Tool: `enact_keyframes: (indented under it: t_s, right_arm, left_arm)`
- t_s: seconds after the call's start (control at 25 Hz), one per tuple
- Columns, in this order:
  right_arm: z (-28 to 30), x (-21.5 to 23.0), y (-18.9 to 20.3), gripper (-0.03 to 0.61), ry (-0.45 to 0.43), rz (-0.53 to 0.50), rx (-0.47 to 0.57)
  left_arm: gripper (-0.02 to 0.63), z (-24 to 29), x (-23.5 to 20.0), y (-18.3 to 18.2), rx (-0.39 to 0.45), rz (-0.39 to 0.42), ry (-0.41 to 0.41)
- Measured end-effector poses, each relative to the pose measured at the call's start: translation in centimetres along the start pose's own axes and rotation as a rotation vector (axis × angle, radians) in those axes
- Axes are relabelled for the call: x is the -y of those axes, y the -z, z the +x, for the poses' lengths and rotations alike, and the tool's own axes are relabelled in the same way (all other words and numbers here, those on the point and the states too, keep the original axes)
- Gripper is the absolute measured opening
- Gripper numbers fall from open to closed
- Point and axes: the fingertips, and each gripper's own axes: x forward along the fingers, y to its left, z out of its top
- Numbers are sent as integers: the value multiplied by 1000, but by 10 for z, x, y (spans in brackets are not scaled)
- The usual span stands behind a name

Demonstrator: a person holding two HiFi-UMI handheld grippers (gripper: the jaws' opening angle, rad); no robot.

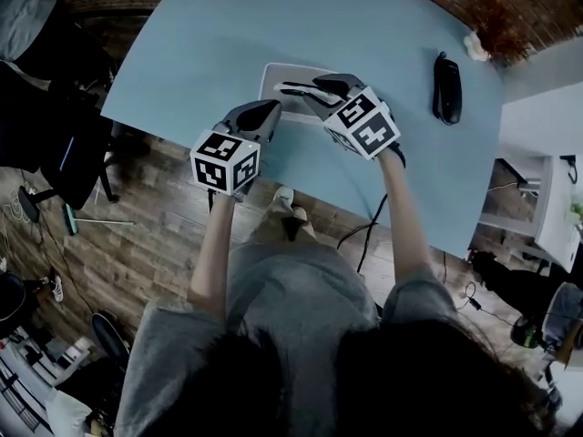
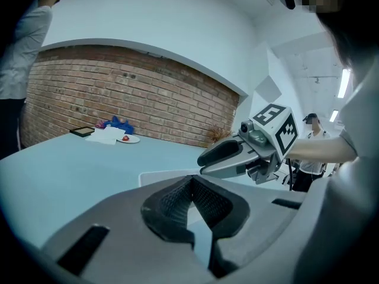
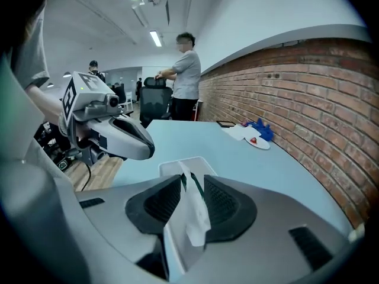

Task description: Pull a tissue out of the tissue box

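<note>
Light blue table (image 1: 383,25), brick wall (image 3: 308,87) along its far side, wood floor under me. A person (image 3: 186,76) stands by a chair beyond the table's end.

Tissue box (image 1: 284,71): pale, on the table near its front edge, directly ahead of both grippers.

Right gripper (image 3: 192,182): tilted down over the box. Jaws stand wide apart. A white tissue (image 3: 194,218) hangs upright in the gap between them. I see a dark slit between the sheet and the right-hand pad, so the pads do not press on it. The sheet's top edge lines up with the box just beyond the jaw tips. I cannot tell whether it is attached to the box.

Left gripper (image 2: 190,181): jaw tips meet, nothing between them. Only a sliver of table shows through lower down. It hangs just left of the box, close beside the right gripper, the two apart. From its own view the box edge shows just past the tips.

Other items: a black handset-like object (image 1: 446,87) well to the right on the table. A small plate (image 3: 259,142) with something red sits at the far end by the wall, with blue material (image 3: 262,129) and white paper beside it.
</note>
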Motion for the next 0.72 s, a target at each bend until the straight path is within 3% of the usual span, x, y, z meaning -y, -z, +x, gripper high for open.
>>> enact_keyframes:
  t_s: [0.6, 0.72]
  right_arm:
    - [31, 2, 20, 106, -27, -90, -149]
    - [32, 3, 21, 66, -19, -103, -160]
  left_arm:
    - [3, 2, -3, 19, -35, -31, -12]
    - [3, 1, -3, 20, -37, -33, -14]
